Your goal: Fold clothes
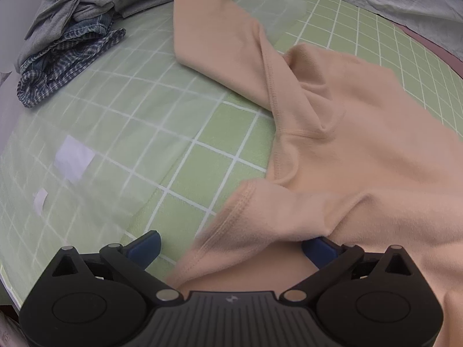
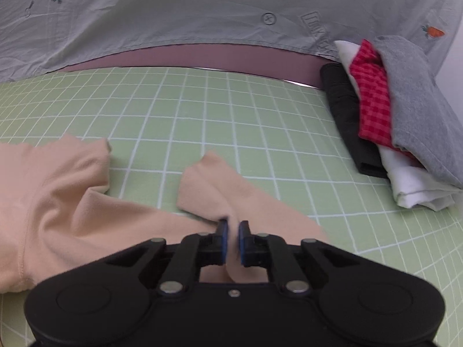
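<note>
Right tongs (image 2: 232, 228) pinching peach garment (image 2: 58, 202)

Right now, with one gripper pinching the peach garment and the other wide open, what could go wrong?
1. The right gripper pinches only a thin ridge of the peach garment; a pull might slip it free.
2. The left gripper stands open with cloth draped over one finger; it could snag or drag that hem.
3. The folded stack lies close by; a swung sleeve might brush it.

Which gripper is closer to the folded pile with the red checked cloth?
Right. The right gripper sits a short way left of the folded pile. The left gripper shows no such pile in its view.
</note>
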### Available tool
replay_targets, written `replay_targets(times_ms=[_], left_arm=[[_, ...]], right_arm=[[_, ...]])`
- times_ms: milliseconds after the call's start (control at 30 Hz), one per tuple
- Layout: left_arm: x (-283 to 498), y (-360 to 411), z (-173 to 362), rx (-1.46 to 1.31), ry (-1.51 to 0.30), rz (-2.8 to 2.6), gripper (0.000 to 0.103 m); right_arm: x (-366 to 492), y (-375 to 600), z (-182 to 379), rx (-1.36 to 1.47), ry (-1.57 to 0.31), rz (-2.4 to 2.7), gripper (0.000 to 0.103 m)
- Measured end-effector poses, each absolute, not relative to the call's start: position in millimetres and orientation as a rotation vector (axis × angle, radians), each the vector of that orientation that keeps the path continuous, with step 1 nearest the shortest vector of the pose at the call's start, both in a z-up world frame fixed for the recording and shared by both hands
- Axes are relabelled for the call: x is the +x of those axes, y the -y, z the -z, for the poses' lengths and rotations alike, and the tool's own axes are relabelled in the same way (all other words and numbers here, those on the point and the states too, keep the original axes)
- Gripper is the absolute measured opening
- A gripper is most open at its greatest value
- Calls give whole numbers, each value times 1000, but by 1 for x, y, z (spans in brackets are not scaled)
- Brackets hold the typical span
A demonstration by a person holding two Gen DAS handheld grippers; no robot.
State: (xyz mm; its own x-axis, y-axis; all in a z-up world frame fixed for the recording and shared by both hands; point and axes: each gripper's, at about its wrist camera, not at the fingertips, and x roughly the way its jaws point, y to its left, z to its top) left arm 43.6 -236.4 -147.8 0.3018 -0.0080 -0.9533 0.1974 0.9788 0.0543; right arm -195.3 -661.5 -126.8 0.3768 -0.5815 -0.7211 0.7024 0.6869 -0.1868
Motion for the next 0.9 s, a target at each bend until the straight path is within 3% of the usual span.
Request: replay_targets(times_ms=[167,367,433,500,567,667,900], left_arm=[[44,237,149,186,-1253,145,103],[45,237,149,181,-1254,151,103],[45,237,149,180,-1258,151,103],[46,240,145,207,-1252,161,102],[47,243,141,234,-1246,171,102],[51,249,125,267,-1181,198,101],[86,271,97,245,-1049,272,101]], right_arm=[[-267,695,118,290,-767,1156,8],[-342,711,135,440,-830,1394,11],[-351,704,139,441,-864,1439,20],[-354,698,138,463,-848,1496,40],[-348,695,134,463,-826,1494,44],[-323,692,123,427,-792,1425,59],[-218,675,112,405,-722,1063,66]])
